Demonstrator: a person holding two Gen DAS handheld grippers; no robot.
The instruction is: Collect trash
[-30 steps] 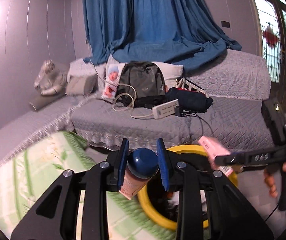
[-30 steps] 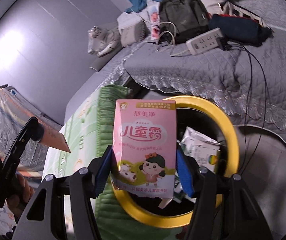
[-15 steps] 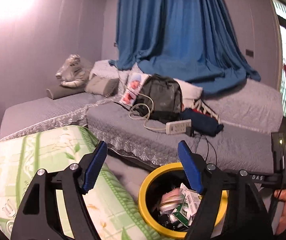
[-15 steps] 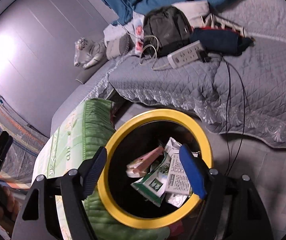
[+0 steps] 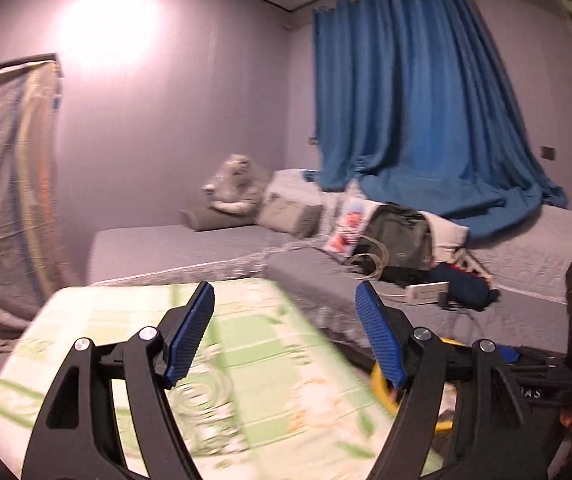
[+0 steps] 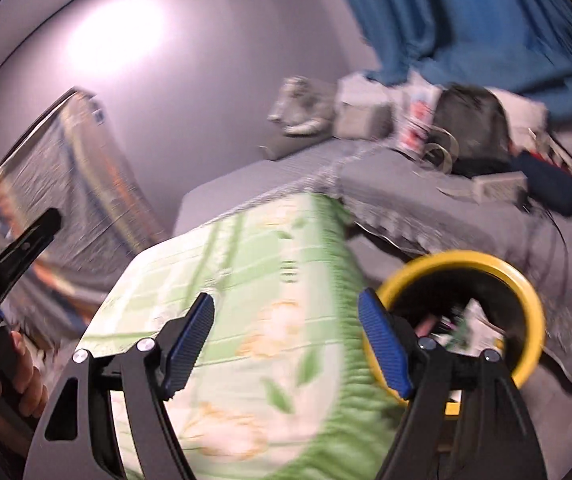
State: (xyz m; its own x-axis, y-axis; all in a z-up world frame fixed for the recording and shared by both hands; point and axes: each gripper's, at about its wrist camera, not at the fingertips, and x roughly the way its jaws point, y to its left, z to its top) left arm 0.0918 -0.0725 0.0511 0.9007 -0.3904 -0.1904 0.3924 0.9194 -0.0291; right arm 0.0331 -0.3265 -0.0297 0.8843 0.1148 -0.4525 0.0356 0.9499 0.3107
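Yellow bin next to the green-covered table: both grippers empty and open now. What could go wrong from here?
1. The yellow bin sits close beside the right gripper; a swing could clip its rim.
2. Both views are motion-blurred, so spotting trash on the green cloth is unreliable.
3. Left gripper and right work close together; they may collide.
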